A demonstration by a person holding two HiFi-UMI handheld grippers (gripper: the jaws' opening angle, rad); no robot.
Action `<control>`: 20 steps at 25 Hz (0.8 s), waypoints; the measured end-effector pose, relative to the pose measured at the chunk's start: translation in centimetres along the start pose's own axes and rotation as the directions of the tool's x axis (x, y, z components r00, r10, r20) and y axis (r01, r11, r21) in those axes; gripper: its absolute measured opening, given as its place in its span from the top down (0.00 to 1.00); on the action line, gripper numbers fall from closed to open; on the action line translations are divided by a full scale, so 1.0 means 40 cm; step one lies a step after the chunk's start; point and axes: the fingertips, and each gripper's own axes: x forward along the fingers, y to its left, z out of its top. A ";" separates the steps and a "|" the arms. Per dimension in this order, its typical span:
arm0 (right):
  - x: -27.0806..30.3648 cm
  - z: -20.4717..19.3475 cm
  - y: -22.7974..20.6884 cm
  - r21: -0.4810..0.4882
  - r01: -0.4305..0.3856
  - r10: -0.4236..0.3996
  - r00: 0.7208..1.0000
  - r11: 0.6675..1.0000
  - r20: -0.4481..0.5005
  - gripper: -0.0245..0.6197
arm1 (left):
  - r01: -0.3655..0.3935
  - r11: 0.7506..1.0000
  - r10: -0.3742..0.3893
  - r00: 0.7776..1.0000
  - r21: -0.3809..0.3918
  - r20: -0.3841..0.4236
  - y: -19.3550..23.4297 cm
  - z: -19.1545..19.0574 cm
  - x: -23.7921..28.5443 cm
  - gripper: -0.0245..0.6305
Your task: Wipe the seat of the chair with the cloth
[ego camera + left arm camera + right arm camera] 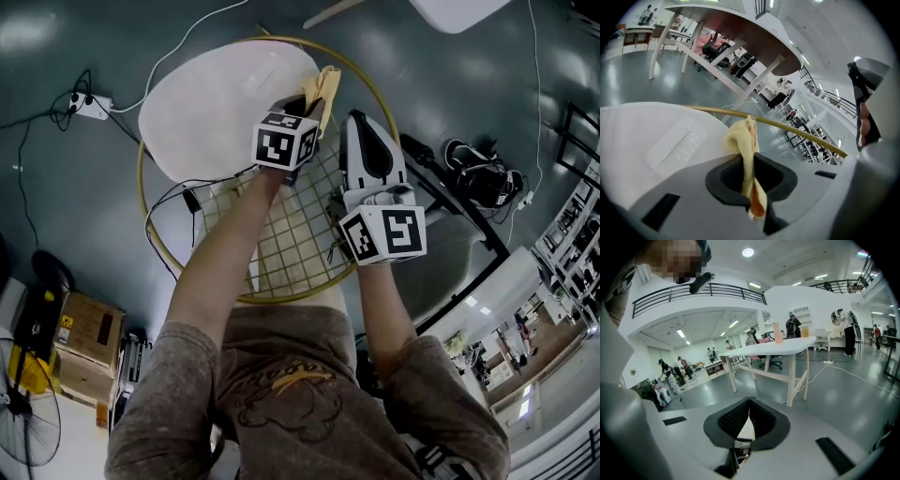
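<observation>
Pinching the cloth (pixel 743 140) in the left gripper (pixel 748 163), jaws clamping only a thin fold, most of it bunching past the tips at the far right edge of the seat (pixel 647 140), just beside the gold ring (pixel 797 129); not managing to tell whether it is touching the seat. Holding the right gripper (pixel 749 404) closed on nothing, pointing out at the room, hovering beside the left one above the wire back (pixel 300 234). Probably risking: losing the cloth from so narrow a grip once dragging it; snagging cloth or jaw on the ring or wire; scraping bare jaw tips on the seat if pressing too low; pushing the seat away, bracing it with neither gripper. Working on a white, smooth, glossy, gently curved seat. Standing over a shiny grey floor (pixel 84 206), cables (pixel 187 37) and a power strip (pixel 91 107) lying near, tables (pixel 773 348) and people (pixel 793 326) further off
</observation>
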 end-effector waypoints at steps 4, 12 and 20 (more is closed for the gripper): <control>0.003 -0.005 -0.010 0.004 0.006 -0.006 1.000 1.000 -0.003 0.92 | -0.035 0.999 0.036 0.999 0.018 -0.014 0.036 -0.006 0.006 0.89; 0.013 -0.013 0.001 0.004 -0.012 0.012 1.000 1.000 -0.013 0.92 | -0.114 0.993 0.115 0.993 0.038 -0.022 0.091 -0.015 -0.016 0.89; 0.032 -0.035 0.034 0.002 -0.044 0.045 0.999 0.999 -0.026 0.92 | -0.233 0.970 0.238 0.969 0.067 -0.073 0.223 -0.059 -0.109 0.89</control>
